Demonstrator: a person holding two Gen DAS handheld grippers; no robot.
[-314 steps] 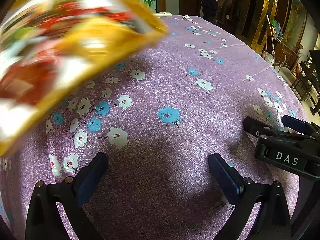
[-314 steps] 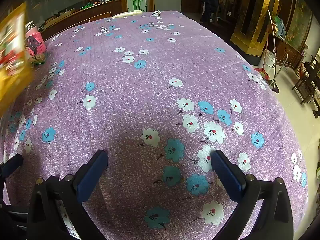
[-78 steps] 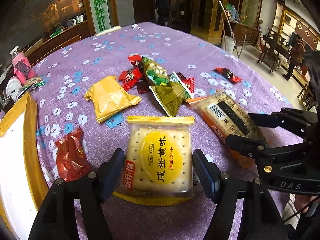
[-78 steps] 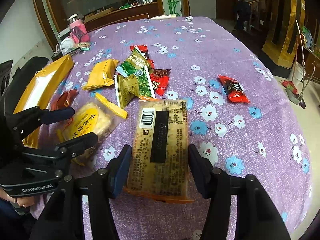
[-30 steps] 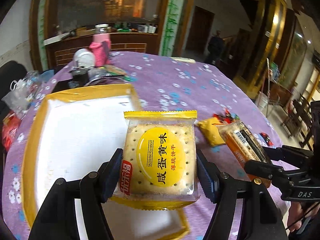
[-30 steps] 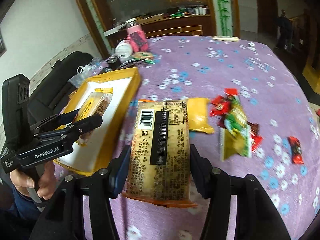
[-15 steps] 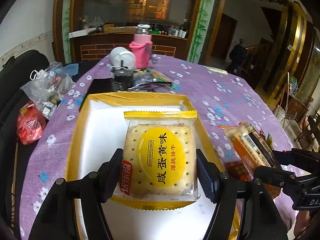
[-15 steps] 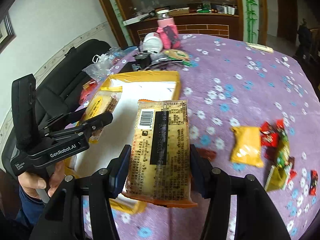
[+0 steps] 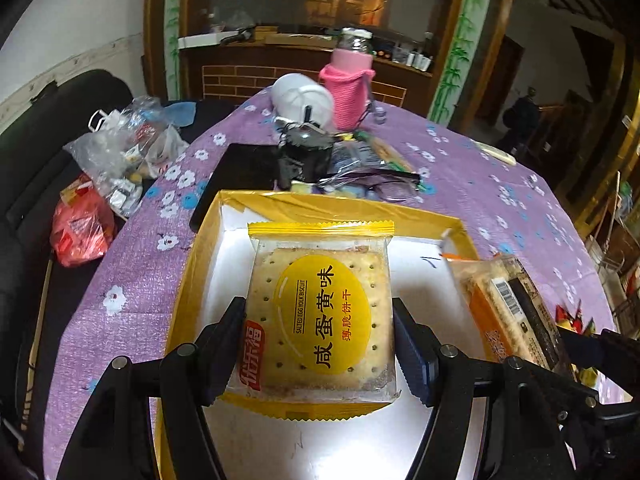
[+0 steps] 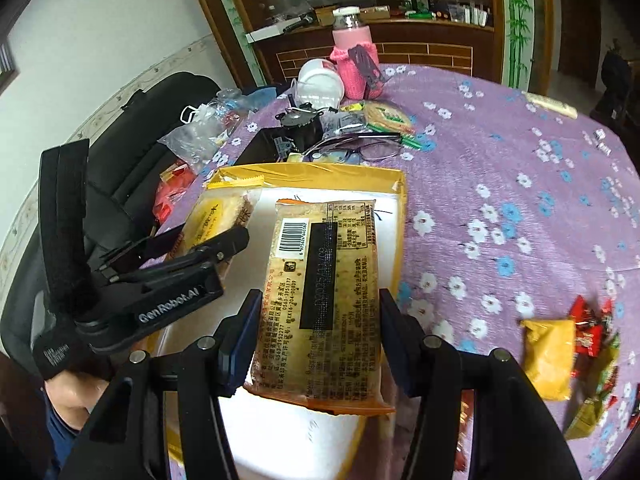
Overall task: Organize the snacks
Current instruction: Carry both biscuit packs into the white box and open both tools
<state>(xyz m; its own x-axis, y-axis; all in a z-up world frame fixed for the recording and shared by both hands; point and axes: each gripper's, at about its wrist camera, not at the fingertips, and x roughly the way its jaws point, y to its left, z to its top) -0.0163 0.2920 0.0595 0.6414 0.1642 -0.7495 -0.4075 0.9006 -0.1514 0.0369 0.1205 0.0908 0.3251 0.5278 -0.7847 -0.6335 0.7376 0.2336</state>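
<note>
While both packets hang above the white floor of the yellow-rimmed box [image 9: 280, 204], we see our left gripper [image 9: 320, 344] clamped on the salted egg yolk biscuit pack [image 9: 320, 312] and our right gripper [image 10: 316, 340] clamped on the long barcoded snack pack [image 10: 320, 300]. That box lies near the table's cluttered edge, just before the glasses [image 10: 360, 148] and pink-sleeved bottle [image 10: 354, 60]. Loose snacks [image 10: 568, 352] lie well apart on the purple floral tablecloth [image 10: 520, 160].

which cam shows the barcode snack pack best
Right wrist: the barcode pack fills the centre, clamped in the right gripper, label readable. Left wrist shows only its slanted edge at the right.
</note>
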